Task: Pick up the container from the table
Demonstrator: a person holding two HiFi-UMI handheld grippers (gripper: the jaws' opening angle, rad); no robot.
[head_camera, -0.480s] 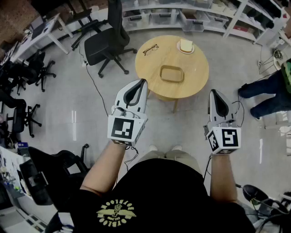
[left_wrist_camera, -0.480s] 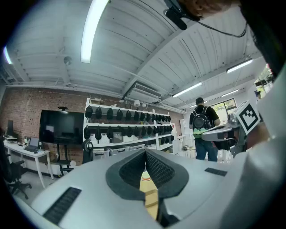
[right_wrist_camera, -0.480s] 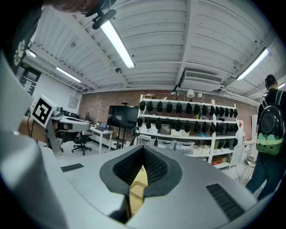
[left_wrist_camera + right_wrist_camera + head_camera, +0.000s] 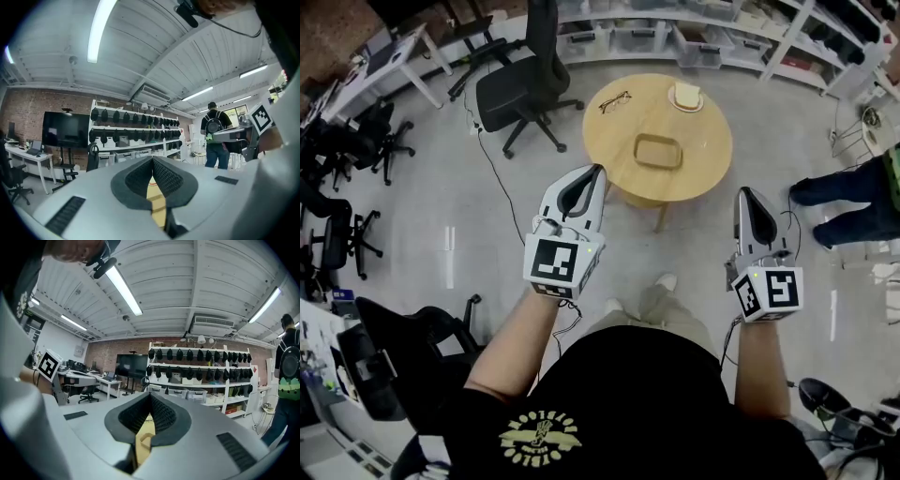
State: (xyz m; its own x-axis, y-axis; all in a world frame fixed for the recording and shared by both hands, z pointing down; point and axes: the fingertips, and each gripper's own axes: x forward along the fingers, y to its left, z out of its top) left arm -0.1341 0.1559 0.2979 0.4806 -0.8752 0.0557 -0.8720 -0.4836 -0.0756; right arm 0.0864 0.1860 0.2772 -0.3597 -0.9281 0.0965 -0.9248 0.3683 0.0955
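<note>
An empty tan rectangular container (image 4: 656, 151) lies on the round wooden table (image 4: 619, 164) ahead in the head view. My left gripper (image 4: 598, 170) hangs in the air short of the table's near left edge, jaws shut on nothing. My right gripper (image 4: 742, 192) floats level to the right of the table, also shut and empty. In the left gripper view (image 4: 152, 161) only a sliver of the table (image 4: 157, 199) shows under the closed pads. The right gripper view (image 4: 150, 397) shows the same, with the container's edge (image 4: 146, 440) peeking below the pads.
Glasses (image 4: 614, 100) and a small plate with a pale block (image 4: 683, 96) lie at the table's far side. A black office chair (image 4: 517, 84) stands left of the table. A person's legs (image 4: 844, 202) are at the right. Shelves with bins (image 4: 675, 37) line the back wall.
The person has taken a step towards the table, one foot now ahead. Both grippers keep their pose and stay shut.
</note>
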